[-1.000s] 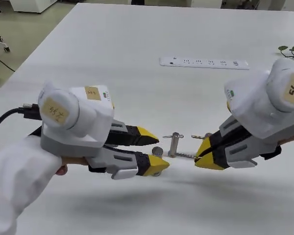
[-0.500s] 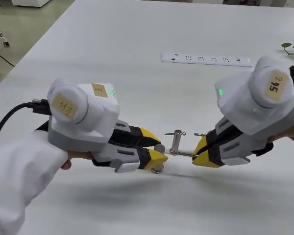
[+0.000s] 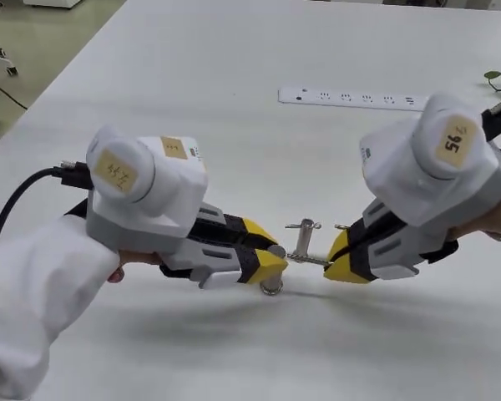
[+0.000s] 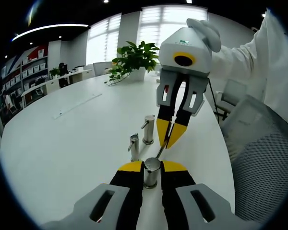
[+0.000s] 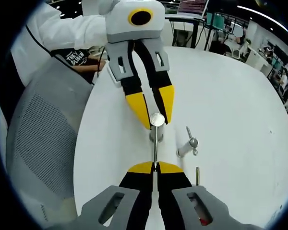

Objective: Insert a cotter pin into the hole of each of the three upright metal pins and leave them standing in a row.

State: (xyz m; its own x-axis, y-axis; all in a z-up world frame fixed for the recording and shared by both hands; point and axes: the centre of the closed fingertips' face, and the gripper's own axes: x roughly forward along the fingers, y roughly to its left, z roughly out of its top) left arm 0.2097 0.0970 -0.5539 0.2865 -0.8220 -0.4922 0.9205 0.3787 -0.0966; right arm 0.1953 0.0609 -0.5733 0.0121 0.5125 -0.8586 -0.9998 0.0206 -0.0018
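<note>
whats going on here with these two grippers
A person is fitting cotter pins into upright metal pins on a white table. The left gripper clamps the nearest pin, while the right gripper holds a cotter pin with its tip at that pin. Beside them stand two more pins; at least one already carries its cotter pin.

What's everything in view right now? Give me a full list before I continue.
metal pins: three, silver, upright in a row on the table; nearest one gripped.
cotter pins: at least two, silver; one held against the gripped pin, one through the middle pin.
power strip: one, white, far side of table.
plant: one, green, table's far end.
table: one, white.
mesh chair: one, grey, beside the table.
cable: one, black, behind the left gripper.
left hand-held gripper: yellow-tipped, shut on a pin.
right hand-held gripper: yellow-tipped, shut on a cotter pin.
sleeve: white, lower left.
</note>
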